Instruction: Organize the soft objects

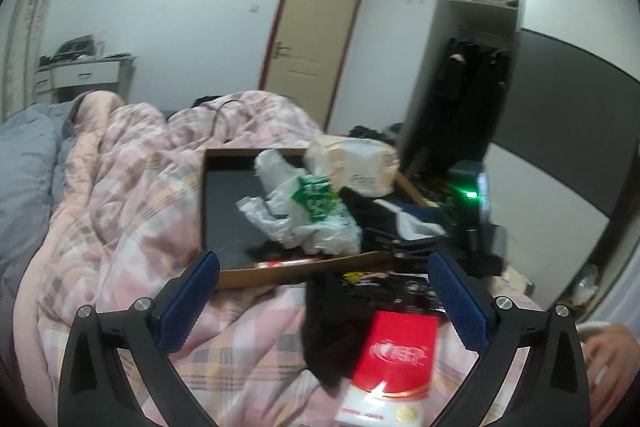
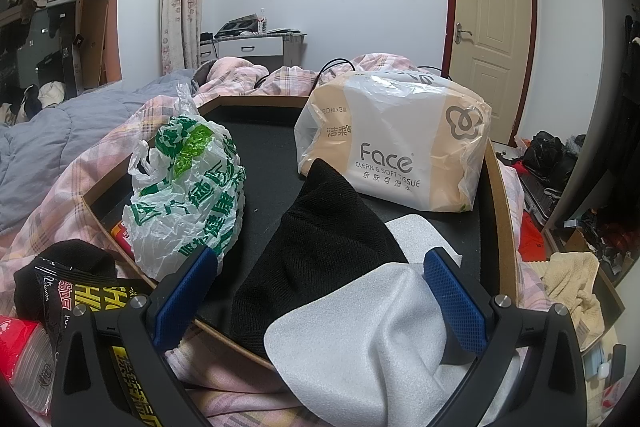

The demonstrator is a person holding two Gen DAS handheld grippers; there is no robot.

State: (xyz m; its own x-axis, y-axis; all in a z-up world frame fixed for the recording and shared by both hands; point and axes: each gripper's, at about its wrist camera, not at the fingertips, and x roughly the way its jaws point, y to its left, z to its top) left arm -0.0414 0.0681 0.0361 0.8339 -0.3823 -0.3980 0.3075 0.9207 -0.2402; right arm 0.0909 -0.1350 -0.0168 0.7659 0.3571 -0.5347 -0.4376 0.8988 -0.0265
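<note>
left claw (image 1: 324, 303): wide, nothing between the pads; hangs over the bed's near edge, above a black sock (image 1: 332, 331) and red tissue pack (image 1: 394, 355)
right claw (image 2: 320, 287): wide, no grip; black cloth (image 2: 320, 239) and white foam sheet (image 2: 360, 343) lie between the pads, draped over the tray's near rim
tray (image 2: 500, 195): shallow, brown rim, dark floor, sits on the quilt
in tray: green-print plastic bag (image 2: 188, 183) at left edge, Face tissue pack (image 2: 400, 147) at far right corner
step, judged: sock or red pack next into tray
how: lower straight, pinch mid-fabric, lift clear of rim, drop on bare dark floor at far left corner
risk: snagging the black-yellow wrapper (image 2: 80, 291) beside the sock
surface: pink plaid quilt (image 1: 132, 187), rumpled, soft, tray may tip
room: bedroom, door (image 2: 488, 31), wardrobe open, clutter on floor
</note>
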